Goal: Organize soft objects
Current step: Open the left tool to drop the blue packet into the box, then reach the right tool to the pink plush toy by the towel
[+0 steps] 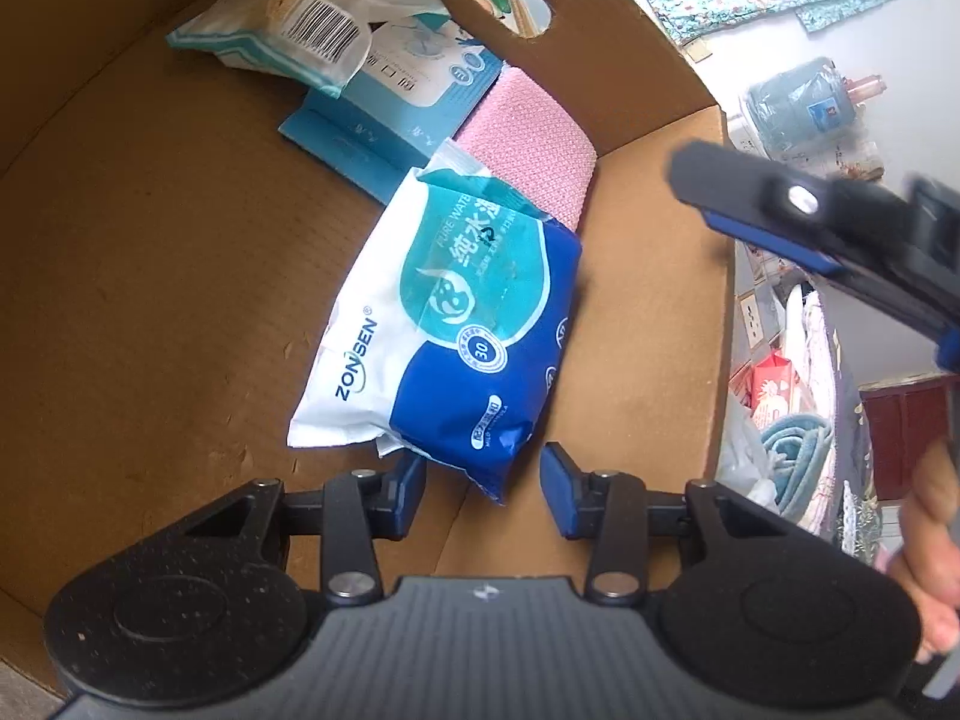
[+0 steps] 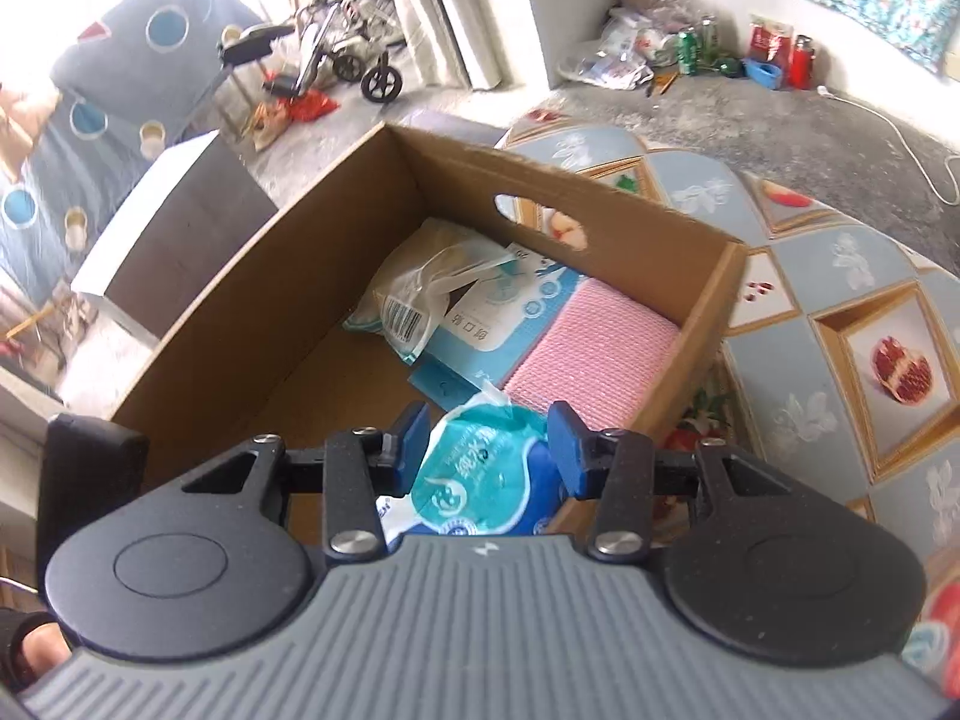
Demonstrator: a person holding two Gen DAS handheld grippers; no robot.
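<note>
A blue and white wet-wipes pack lies inside a cardboard box, leaning on a pink cloth. A light blue packet and a clear plastic pouch with a barcode lie at the far end. My left gripper is open just above the pack's near corner, not gripping it. My right gripper is open above the box, with the wipes pack below it between the fingers. The right gripper also shows in the left wrist view.
The box stands on a table with a fruit-patterned cloth. A pile of soft items and towels lies beyond the box's right wall. A white cabinet stands left of the box. Bottles and clutter sit on the floor.
</note>
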